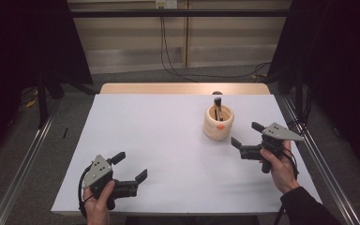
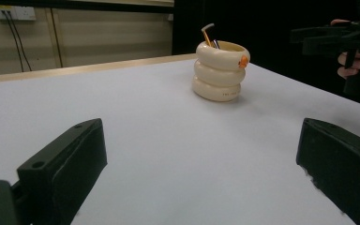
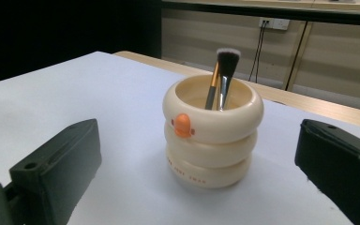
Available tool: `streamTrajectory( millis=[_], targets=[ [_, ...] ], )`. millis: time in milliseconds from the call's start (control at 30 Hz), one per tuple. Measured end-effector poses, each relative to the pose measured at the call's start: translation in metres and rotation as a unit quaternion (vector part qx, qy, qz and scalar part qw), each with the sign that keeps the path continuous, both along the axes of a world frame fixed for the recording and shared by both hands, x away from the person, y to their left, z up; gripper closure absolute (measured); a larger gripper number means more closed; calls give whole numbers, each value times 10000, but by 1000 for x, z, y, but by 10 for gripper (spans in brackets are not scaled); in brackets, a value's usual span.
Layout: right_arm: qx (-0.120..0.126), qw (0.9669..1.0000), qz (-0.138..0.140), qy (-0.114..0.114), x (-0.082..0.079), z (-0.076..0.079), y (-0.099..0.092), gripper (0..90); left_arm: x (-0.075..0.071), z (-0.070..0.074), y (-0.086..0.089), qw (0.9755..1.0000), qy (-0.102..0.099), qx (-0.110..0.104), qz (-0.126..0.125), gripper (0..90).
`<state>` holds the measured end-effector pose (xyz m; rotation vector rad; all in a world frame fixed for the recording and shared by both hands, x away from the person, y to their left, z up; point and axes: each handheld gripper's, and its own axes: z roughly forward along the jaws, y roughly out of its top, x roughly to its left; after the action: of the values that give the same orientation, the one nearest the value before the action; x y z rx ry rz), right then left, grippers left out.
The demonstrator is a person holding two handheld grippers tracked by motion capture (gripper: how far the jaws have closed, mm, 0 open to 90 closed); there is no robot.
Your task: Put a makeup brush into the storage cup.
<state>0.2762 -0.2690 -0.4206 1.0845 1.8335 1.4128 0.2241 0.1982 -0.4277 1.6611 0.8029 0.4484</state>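
A cream ringed holder (image 1: 218, 123) with a small orange beak-like knob stands upright on the white table (image 1: 159, 140), right of centre. A makeup brush (image 3: 224, 70) with a black, white-tipped head stands inside it, beside other thin handles. My right gripper (image 1: 246, 134) is open just right of the holder, jaws pointing at it, nothing between them. In the right gripper view the holder (image 3: 213, 131) sits centred beyond the jaws. My left gripper (image 1: 130, 167) is open near the front left edge. From the left gripper view the holder (image 2: 221, 70) stands far off.
A wooden strip (image 1: 183, 88) runs along the table's far edge. Metal frame rails (image 1: 23, 164) flank both sides, and cables (image 1: 168, 56) hang down the back wall. The other hand and its gripper (image 2: 342, 42) appear at the right of the left gripper view.
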Motion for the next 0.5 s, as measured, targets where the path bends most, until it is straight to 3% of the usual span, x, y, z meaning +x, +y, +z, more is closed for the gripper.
streamTrajectory(
  millis=[433, 500],
  targets=[
    [37, 9997, -214, 102, -36, -6, -19, 5, -2, 1, 2, 9999, -70, 69, 60, 17],
    [34, 9997, -210, 131, -41, -7, -21, 5, -2, 1, 2, 10000, -42, -22, 60, 18]
  ],
)
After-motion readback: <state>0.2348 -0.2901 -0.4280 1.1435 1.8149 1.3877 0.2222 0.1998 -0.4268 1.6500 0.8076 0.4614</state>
